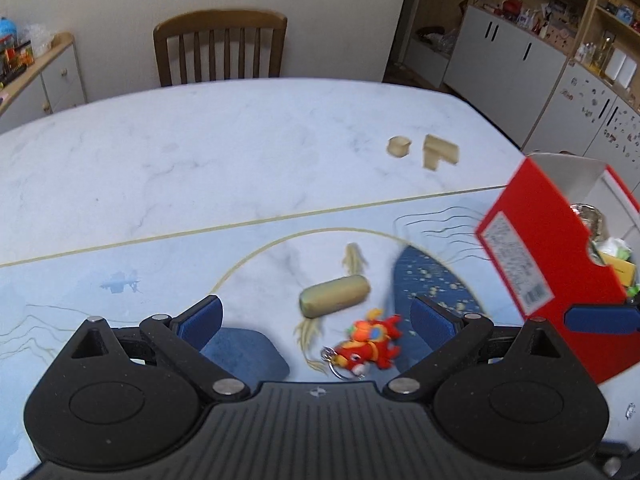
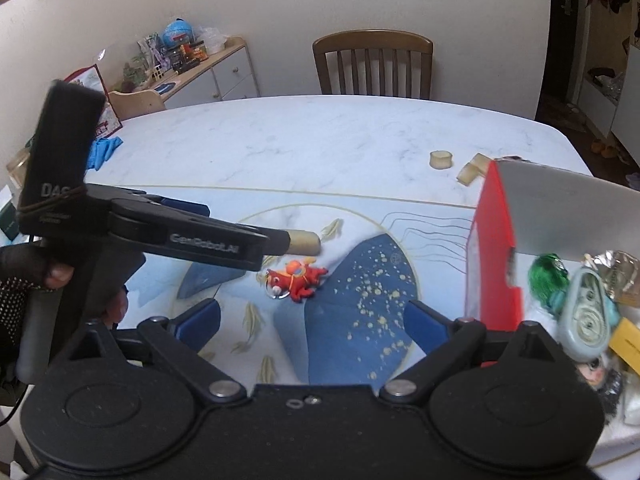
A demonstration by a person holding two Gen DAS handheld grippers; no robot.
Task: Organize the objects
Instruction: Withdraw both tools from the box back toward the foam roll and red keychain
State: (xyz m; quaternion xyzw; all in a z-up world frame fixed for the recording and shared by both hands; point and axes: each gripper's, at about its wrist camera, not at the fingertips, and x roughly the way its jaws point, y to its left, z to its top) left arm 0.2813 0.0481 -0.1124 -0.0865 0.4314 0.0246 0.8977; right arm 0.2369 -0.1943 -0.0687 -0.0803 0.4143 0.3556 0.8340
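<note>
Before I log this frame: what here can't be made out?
- Red cardboard box: left wrist view, contents mostly hidden by its wall and cut by the right edge.
- Beige cylinder: right wrist view, one end covered by the left gripper.
- Label on the box: print blurred, unreadable.
</note>
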